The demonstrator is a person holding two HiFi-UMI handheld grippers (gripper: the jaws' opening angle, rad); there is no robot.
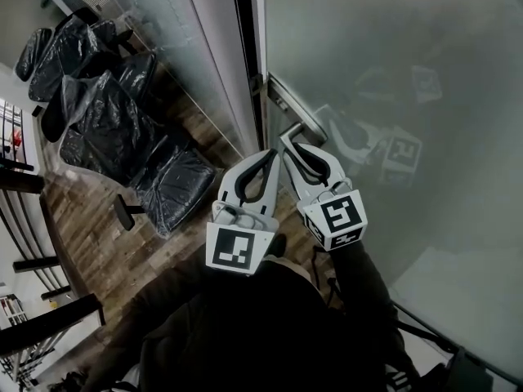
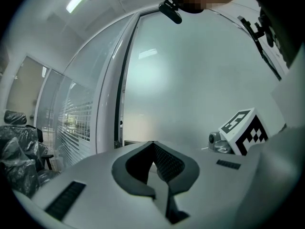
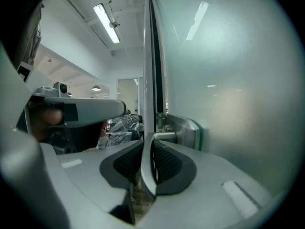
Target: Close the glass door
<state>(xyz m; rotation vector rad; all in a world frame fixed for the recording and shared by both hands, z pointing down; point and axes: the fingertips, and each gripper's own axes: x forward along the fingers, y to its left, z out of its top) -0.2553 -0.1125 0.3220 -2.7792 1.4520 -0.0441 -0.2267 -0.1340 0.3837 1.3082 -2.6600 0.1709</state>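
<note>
While the right gripper (image 3: 148,146) is clenched on the silver metal lever handle (image 3: 147,175) of the tall frosted glass door (image 3: 228,80), the left gripper (image 2: 152,146) hangs just beside it and grasps nothing. In the left gripper view its two dark ribbed pads are pressed tip to tip with nothing between them. They point toward the pale glass, and the right gripper's black-and-white marker cube (image 2: 244,130) sits off to the right. In the right gripper view the flat strip of the lever runs down between that gripper's jaws, and both pads bear against its sides. The lever's far end turns in to a brushed metal plate (image 3: 187,130) fixed on the glass near the door's edge.

From the head view the two grippers sit side by side, close together, both aimed at the handle side of the door. The door fills the right half of that view. Its free edge stands right next to the dark upright frame strip (image 1: 243,47); I cannot tell whether it is latched. Left of the strip is a fixed glass wall panel (image 1: 184,47). Around that panel's foot, several chairs wrapped in black plastic (image 1: 106,113) stand bunched on the brown wood-plank floor (image 1: 98,235). A person's dark sleeve (image 1: 364,288) leads up to the right gripper.
</note>
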